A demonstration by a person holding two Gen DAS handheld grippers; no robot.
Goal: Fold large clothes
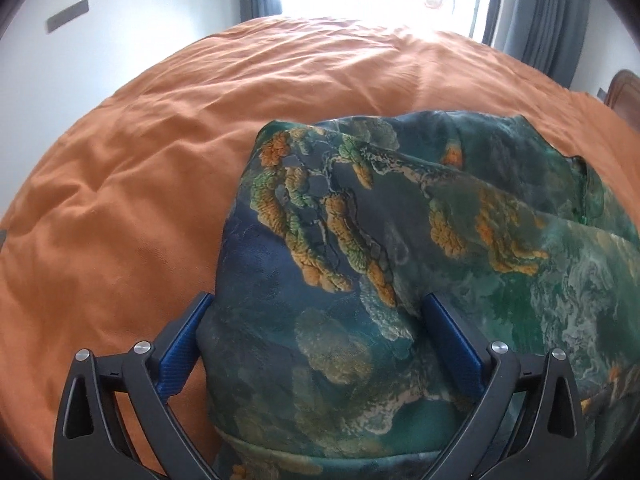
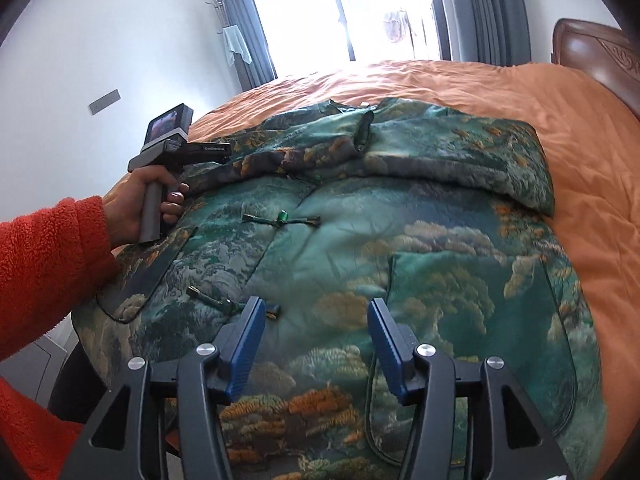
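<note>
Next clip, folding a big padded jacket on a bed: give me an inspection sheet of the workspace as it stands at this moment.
Surface: bed with orange cover, wrinkled, bare around the garment.
Job's things: green patterned jacket lies front up, knot buttons visible, both sleeves folded across the chest.
Clutter: nothing seen on the bed.
Grippers: left gripper open wide, a folded part of the jacket between its fingers, pads not pressing; right gripper open above the jacket's lower front, holding nothing.
Cables: nothing seen.
Surroundings: bright window with grey curtains, wooden headboard, white wall, person's red fleece sleeve.
</note>
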